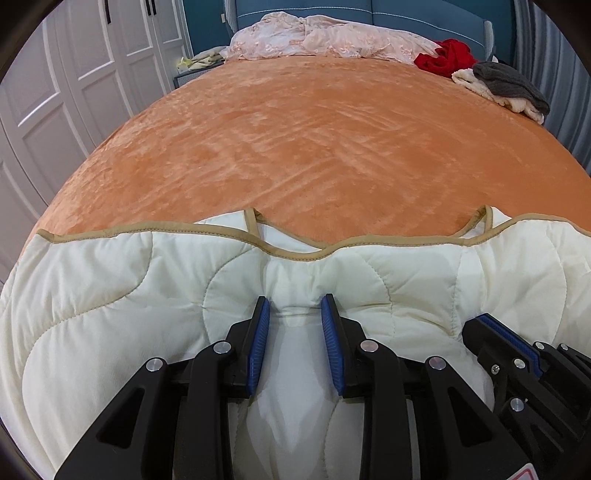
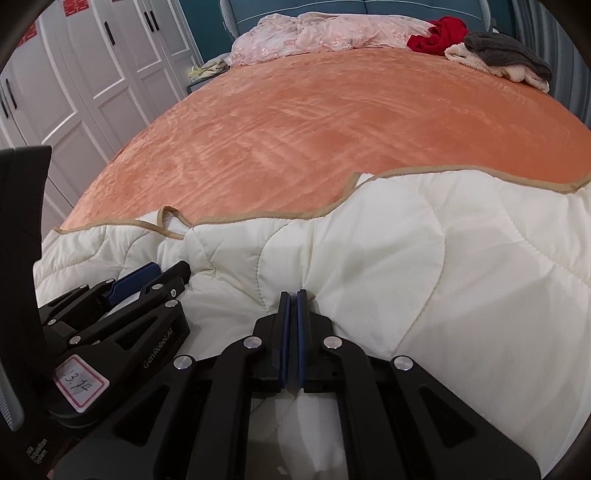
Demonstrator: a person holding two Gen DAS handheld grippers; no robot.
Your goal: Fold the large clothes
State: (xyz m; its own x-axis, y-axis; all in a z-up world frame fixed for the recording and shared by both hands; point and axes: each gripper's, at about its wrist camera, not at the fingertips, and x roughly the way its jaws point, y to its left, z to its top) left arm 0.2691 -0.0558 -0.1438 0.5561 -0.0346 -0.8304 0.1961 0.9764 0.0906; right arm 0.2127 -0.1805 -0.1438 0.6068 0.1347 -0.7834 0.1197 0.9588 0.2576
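- The cream quilt (image 1: 110, 295) is a thick, padded piece with curved stitched lines and a tan binding along its edge.
- It lies bunched at the near end of the orange bed cover, its bound edge running wavy across both views.
- Along that edge, folded layers show: two small bound corners poke up from underneath.
- A puffed fold of the quilt (image 2: 443, 277) rises at the middle, creased inward.

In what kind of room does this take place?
Most likely a bedroom at home. A large bed with an orange cover fills the view, a blue padded headboard stands behind it, and white wardrobe doors line the left wall.
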